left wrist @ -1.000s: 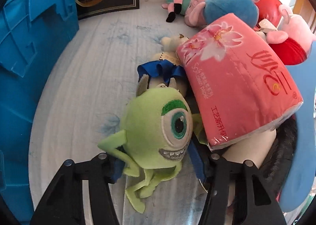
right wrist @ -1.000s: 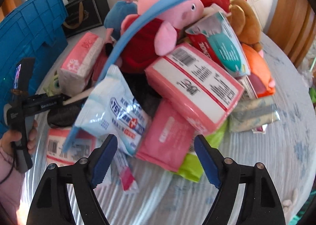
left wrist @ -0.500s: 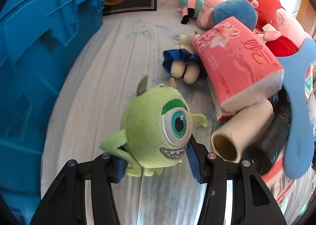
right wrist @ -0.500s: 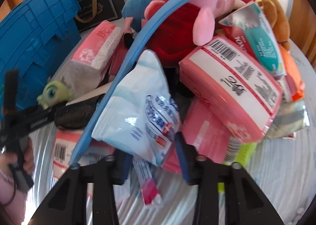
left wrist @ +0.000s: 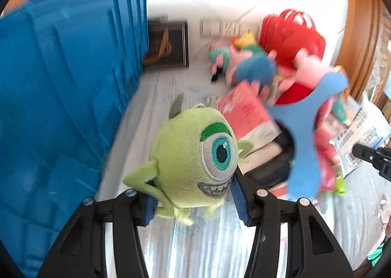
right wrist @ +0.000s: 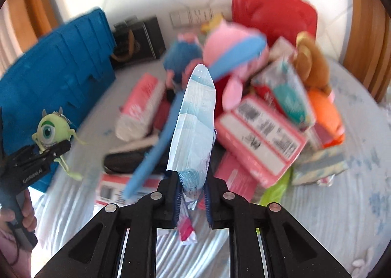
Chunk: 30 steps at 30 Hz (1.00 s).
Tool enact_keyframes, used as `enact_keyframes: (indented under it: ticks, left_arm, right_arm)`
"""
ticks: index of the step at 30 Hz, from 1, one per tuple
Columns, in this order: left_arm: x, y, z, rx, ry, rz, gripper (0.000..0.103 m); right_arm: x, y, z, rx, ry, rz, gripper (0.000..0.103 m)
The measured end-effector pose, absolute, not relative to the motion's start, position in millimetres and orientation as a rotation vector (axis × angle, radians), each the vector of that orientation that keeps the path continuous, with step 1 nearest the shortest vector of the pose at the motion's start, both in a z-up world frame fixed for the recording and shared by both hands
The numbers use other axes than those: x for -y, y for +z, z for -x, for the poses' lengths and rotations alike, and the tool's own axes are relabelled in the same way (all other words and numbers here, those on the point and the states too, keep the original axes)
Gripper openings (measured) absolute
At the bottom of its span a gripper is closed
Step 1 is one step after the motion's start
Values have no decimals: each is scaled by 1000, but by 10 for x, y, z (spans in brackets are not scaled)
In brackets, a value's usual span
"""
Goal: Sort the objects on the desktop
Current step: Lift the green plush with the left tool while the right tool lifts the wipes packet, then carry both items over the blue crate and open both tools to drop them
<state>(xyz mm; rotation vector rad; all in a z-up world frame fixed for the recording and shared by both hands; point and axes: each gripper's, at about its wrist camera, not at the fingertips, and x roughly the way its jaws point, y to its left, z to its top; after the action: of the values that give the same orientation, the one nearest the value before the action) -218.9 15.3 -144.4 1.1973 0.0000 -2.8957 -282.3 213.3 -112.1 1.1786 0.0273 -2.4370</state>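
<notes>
My left gripper (left wrist: 194, 202) is shut on a green one-eyed monster plush (left wrist: 195, 158) and holds it above the table, beside the blue crate (left wrist: 61, 107). The plush and left gripper also show in the right wrist view (right wrist: 52, 129), at the left. My right gripper (right wrist: 191, 195) is shut on a white-and-blue wipes packet (right wrist: 194, 119), lifted on edge above the pile. The packet also shows in the left wrist view (left wrist: 359, 136) at the right.
A pile fills the middle and right: pink tissue packs (right wrist: 259, 138), pink pig plush (right wrist: 232, 50), blue flat hanger-like piece (left wrist: 305, 136), brown bear (right wrist: 312, 65), red bag (right wrist: 273, 16). A black box (right wrist: 139, 41) stands at the back wall. The tablecloth (right wrist: 330, 217) is striped white.
The left gripper has lifted the monster plush up and back toward the crate. The right gripper has closed on the wipes packet and raised it from the pile.
</notes>
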Motion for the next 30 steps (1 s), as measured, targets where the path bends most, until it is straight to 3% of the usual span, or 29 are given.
enact_keyframes:
  ticks: [9,17,30]
  left_arm:
    - [-65,-522,1648,45,-3001,-816,51]
    - [606,209,1314,127,-2907,-567,51]
    - [2450,586,1612,24,-2732,-666,51]
  right_arm:
    - [-1740,-188,2391,-91,-2455,-841,16]
    - [-774,584,2098,-144,-2381,-621,16]
    - [1384,1137,2042,-270,-2242,-556,16]
